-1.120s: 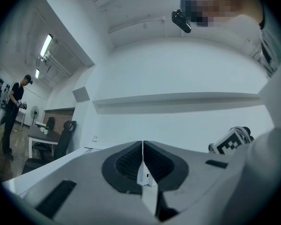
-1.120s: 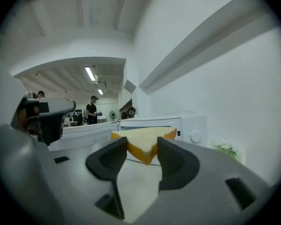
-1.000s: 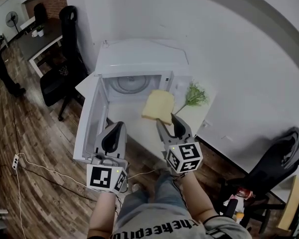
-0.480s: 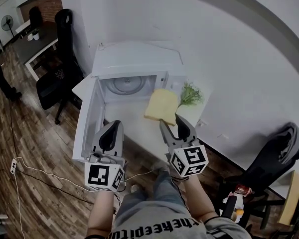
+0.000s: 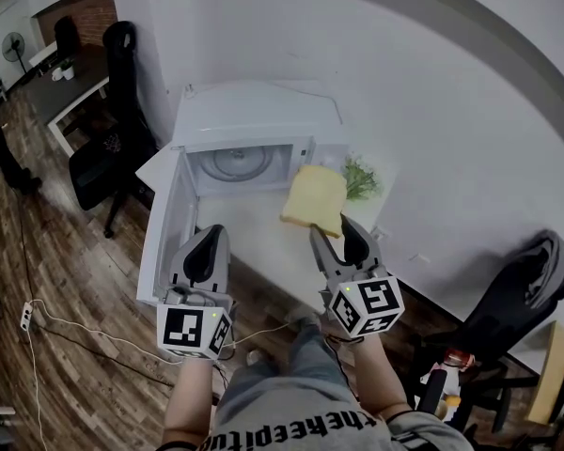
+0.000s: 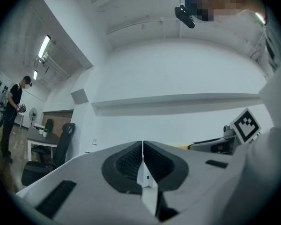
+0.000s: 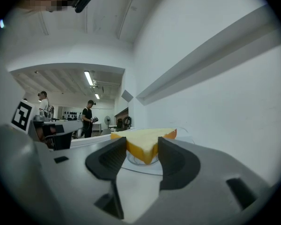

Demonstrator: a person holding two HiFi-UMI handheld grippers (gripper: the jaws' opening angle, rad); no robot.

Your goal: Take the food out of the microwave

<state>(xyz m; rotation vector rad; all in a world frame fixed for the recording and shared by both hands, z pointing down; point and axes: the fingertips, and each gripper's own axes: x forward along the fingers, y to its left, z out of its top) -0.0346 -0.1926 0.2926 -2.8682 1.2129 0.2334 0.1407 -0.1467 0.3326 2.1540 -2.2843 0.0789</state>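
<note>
Plainly, the food (image 5: 314,198), a pale yellow wedge with a darker orange edge, is outside the oven, gripped by its near end in the right gripper (image 5: 336,238); both pads press on its sides, and the wedge sticks out past the tips toward 12 o'clock in the head view; from there it shows against the right front end of the microwave (image 5: 258,111), whose door (image 5: 163,228) stands swung wide at 9 o'clock of the cavity; the glass turntable (image 5: 239,161) inside is bare; a sprig of green leaves (image 5: 361,178) lies on the white table (image 5: 254,242) at 2 o'clock of the food, close beside it; the left gripper (image 5: 200,255) is at 8 o'clock of the food, well apart from it, its jaws clenched together on nothing and aimed past the open door; a black office chair (image 5: 113,139) stands on the wooden floor (image 5: 56,280) at 9 o'clock of the microwave.
</note>
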